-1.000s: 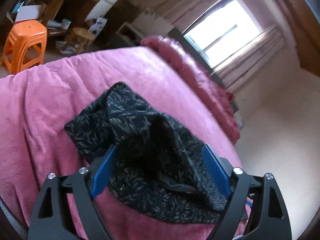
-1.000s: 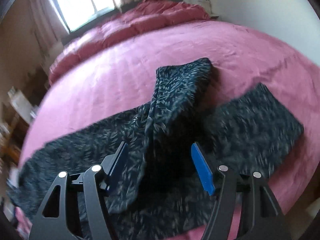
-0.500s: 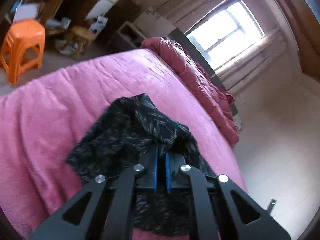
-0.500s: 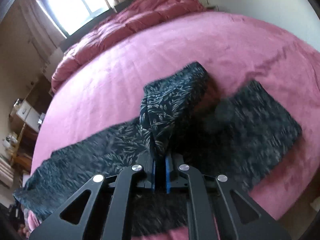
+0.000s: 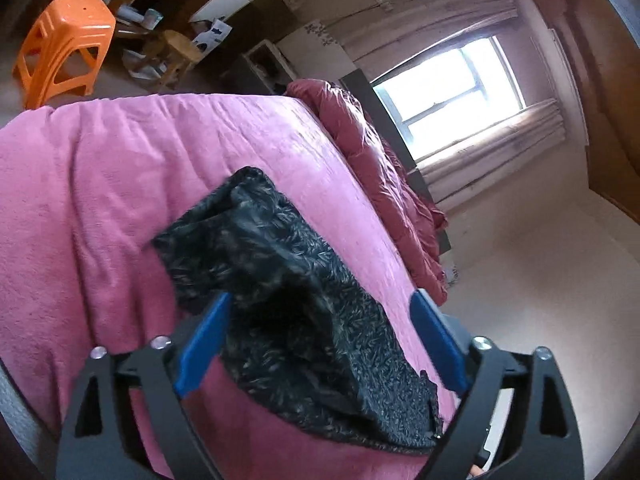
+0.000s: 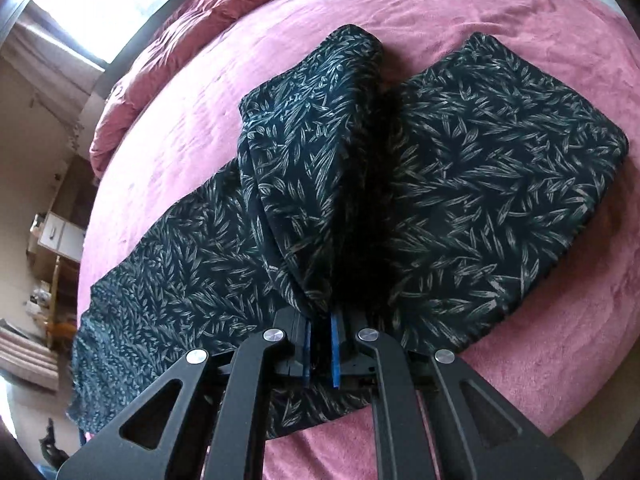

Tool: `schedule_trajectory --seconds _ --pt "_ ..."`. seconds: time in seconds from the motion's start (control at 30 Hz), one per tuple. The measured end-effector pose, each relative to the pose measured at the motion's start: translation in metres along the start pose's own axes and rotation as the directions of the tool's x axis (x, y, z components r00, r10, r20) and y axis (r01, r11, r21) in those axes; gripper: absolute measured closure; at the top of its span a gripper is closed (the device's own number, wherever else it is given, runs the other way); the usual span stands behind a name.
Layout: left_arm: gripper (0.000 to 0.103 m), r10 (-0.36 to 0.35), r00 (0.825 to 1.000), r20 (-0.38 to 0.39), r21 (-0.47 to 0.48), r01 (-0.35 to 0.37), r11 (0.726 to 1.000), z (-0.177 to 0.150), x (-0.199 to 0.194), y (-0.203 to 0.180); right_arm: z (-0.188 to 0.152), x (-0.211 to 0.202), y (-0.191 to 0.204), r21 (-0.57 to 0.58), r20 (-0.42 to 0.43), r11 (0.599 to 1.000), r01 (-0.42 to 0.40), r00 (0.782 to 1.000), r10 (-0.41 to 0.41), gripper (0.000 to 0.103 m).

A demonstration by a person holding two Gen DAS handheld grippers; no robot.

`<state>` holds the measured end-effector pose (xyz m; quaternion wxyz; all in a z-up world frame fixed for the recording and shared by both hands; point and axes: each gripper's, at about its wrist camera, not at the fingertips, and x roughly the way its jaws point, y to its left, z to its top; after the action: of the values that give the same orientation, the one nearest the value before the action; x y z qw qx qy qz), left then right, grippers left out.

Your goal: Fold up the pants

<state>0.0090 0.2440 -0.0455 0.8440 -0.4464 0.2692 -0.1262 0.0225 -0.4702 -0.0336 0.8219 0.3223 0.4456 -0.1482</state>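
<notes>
Covering the bed, a pink blanket [image 6: 500, 12] carried the black leaf-print pants [image 6: 500, 168], spread flat with one section raised into a ridge. An orange stool [image 5: 64, 40] stood on the floor beyond. The right gripper [image 6: 321, 354] had its fingers pressed together, pinching the ridge's near end. The left gripper [image 5: 320, 340] was opening, fabric lying unpressed between its spread fingers.

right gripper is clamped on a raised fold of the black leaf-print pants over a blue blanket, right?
Not quite: the blanket is pink, not blue. The right wrist view shows the right gripper shut on a raised fold of the black leaf-print pants.
</notes>
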Motion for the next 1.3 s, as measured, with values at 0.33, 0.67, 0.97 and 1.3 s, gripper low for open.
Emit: schedule_trajectory --seconds 0.33,0.67,0.97,1.3 --pt "0.092 0.098 0.986 -0.132 -0.034 -0.103 0.994 0.027 0.055 -0.010 0.012 -0.008 0.001 0.062 0.023 0.993 -0.096 0.995 0.095 0.097" --pt "0.092 0.158 0.971 -0.178 0.042 -0.153 0.987 0.002 0.024 0.034 0.001 0.006 -0.011 0.016 -0.119 0.991 -0.133 0.984 0.134 0.097" --pt "0.067 0.291 0.949 -0.122 0.156 -0.271 0.950 -0.001 0.018 0.014 -0.002 -0.001 -0.006 -0.016 -0.115 0.993 -0.119 0.987 0.117 0.097" --pt "0.034 0.317 0.922 0.222 0.244 -0.368 0.897 0.010 -0.022 -0.044 -0.002 -0.058 0.025 -0.186 0.194 0.975 0.124 0.977 -0.087 0.059"
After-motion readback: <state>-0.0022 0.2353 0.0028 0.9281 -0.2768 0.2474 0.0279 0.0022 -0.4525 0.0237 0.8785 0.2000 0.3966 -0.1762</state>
